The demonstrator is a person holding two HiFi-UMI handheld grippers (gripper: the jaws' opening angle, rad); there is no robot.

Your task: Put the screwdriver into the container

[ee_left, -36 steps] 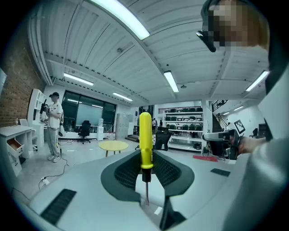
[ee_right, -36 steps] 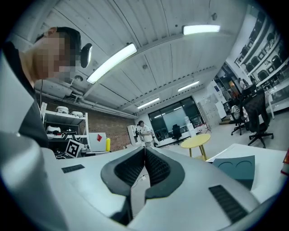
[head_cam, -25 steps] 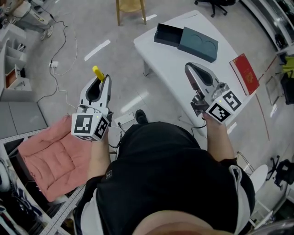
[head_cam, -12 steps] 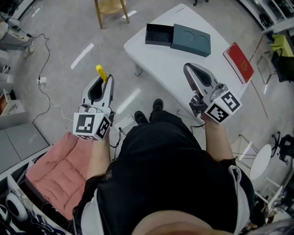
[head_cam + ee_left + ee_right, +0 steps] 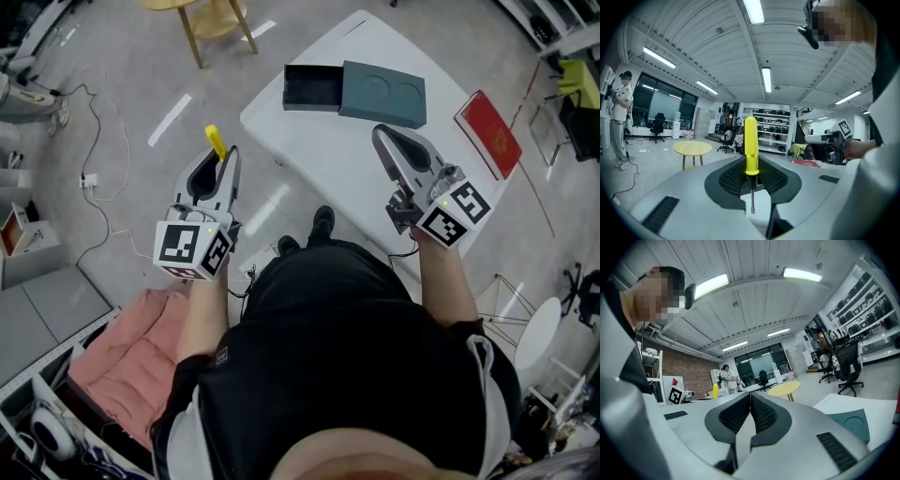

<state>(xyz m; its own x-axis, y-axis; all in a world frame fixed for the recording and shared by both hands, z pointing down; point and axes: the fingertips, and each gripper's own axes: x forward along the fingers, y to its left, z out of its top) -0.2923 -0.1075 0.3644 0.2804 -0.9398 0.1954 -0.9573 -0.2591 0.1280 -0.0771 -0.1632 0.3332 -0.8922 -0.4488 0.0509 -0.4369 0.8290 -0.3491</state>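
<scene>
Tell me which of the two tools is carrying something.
The left tool: its jaws are clamped on the yellow-handled screwdriver, with the handle sticking out beyond them. The right tool is shut with nothing between its jaws.

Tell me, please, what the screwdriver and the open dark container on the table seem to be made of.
The screwdriver has a handle that looks like smooth yellow plastic, even in colour with a soft sheen; its thin shaft looks like grey metal with a flat tip. The container is dark and matte with straight, sharp walls; stiff card or plastic, I cannot tell which.
</scene>
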